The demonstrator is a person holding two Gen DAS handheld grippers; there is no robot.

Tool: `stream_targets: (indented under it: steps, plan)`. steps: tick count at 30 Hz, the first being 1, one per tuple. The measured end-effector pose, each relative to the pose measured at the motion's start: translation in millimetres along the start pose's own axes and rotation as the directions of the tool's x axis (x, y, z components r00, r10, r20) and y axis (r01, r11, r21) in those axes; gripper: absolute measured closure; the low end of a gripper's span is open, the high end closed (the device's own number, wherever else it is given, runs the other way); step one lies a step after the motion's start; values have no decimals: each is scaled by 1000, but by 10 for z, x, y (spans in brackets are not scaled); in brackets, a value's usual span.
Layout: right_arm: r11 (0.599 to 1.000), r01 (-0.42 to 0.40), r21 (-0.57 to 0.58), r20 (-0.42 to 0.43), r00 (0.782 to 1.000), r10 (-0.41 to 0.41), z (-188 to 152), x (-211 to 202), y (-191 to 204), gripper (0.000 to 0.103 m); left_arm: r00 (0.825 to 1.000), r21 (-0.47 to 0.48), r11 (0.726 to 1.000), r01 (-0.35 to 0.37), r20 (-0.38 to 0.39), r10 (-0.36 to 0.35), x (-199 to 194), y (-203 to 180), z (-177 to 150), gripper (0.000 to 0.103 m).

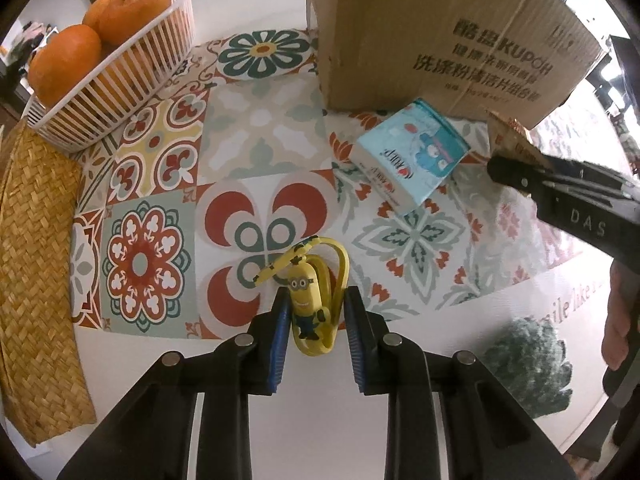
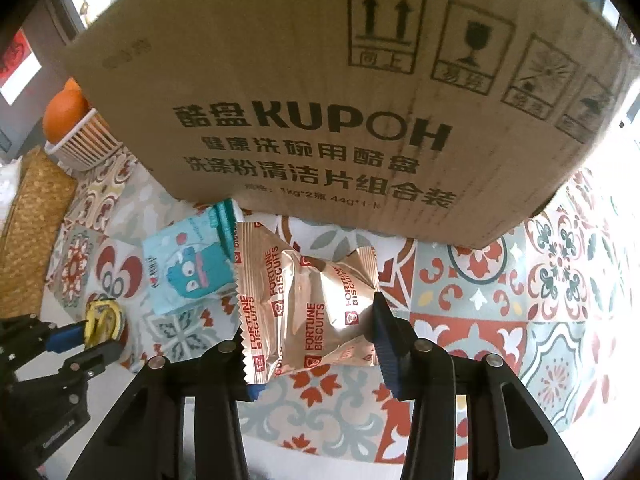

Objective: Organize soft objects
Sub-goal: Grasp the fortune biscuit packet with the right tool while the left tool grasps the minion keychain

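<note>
A yellow minion toy (image 1: 302, 292) with a looped yellow strap lies on the patterned tablecloth (image 1: 256, 128). My left gripper (image 1: 319, 295) points down over it, its blue pads shut on the toy. In the right wrist view, my right gripper (image 2: 310, 320) is shut on a crumpled gold Fortune Biscuits packet (image 2: 304, 292), which hides the left pad. The packet's corner (image 1: 508, 136) shows above the right gripper (image 1: 520, 172) in the left wrist view. A light blue tissue pack (image 1: 414, 156) (image 2: 188, 268) lies between the two grippers. The toy (image 2: 102, 318) and left gripper (image 2: 86, 336) also appear at lower left.
A large cardboard box (image 1: 440, 28) (image 2: 320, 100) stands just behind the tissue pack and the packet. A white basket (image 1: 120, 92) of oranges sits at back left on a woven straw mat (image 1: 36, 260). A person's hand (image 1: 618, 320) holds the right gripper.
</note>
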State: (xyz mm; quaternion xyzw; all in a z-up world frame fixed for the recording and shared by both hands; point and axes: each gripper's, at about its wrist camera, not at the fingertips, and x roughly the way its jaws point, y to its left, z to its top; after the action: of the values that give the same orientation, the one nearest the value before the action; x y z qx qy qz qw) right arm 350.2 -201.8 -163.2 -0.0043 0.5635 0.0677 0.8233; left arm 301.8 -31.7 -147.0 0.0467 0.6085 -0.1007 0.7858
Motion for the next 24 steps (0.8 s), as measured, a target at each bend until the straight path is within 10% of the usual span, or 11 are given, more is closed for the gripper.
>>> stream_targets:
  steps: [24]
  plan:
    - [995,-99,32,157,983,92,-396,-1026,-15,58,971,30,998,53,233,-59,-847,-197,-149,76]
